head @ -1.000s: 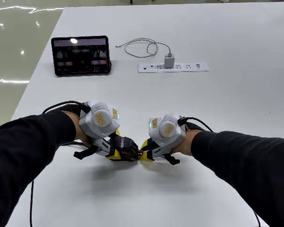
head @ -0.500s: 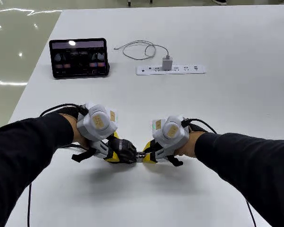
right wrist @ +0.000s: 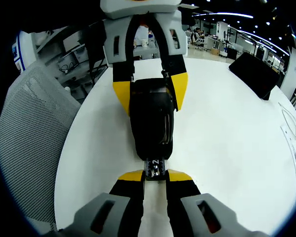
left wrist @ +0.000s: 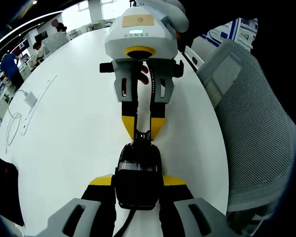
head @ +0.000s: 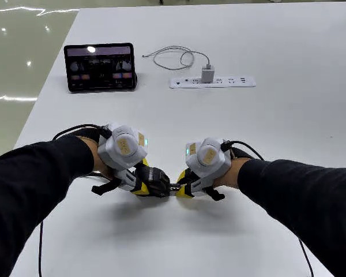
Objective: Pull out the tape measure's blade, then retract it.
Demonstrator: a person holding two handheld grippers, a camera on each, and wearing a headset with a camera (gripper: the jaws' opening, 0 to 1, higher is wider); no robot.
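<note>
Left gripper view, left tongs (left wrist: 138, 181) clamped on tape measure (left wrist: 139, 163), right tongs (left wrist: 143, 129) pinching its blade (right wrist: 155, 169) tip.

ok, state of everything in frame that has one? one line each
tape measure: case clamped between jaws
blade: out only a short way, tip pinched
left hand-held gripper: shut on the tape measure
right hand-held gripper: shut on the blade
tablet: screen lit
charger: plugged into the power strip

Both forearms angle inward, left tongs (head: 145, 183) and right tongs (head: 180, 189) clamped, tips nearly meeting.
</note>
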